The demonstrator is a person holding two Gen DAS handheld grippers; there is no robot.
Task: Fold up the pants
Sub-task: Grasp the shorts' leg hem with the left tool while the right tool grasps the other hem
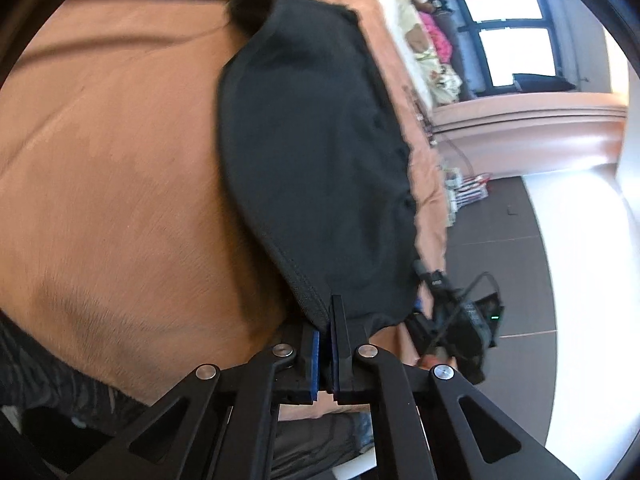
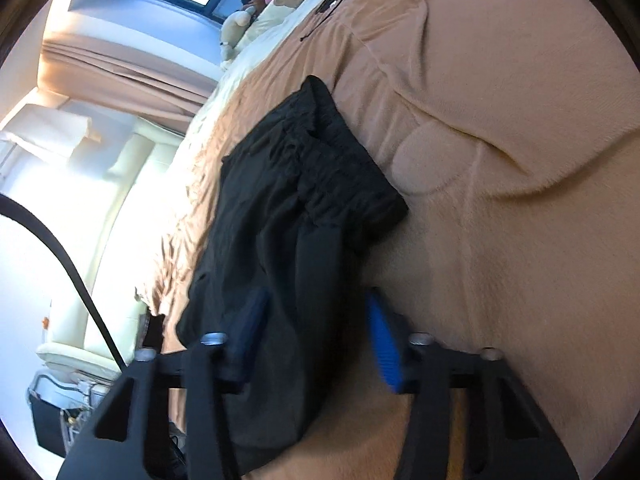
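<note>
surface: bed covered by an orange-tan blanket, creased, filling most of both views. background: dark-framed window at upper right of the left wrist view, with a cream patterned quilt and a pink item below it; dark floor tiles at right. right wrist view shows a pale curtain at upper left and a black cable crossing the left edge.

black pants lie on the blanket, running from upper centre down to lower centre of the left wrist view. in the right wrist view the gathered waistband sits at centre, cloth bunched and trailing toward the bottom of frame.

left gripper: blue pads together, pinching the stitched hem edge of the pants at lower centre.

right gripper: jaws partly apart, pants fabric between the two blue pads; frame blurred, cannot tell whether the pads press the cloth. it also shows at lower right of the left wrist view, at the blanket's edge.
</note>
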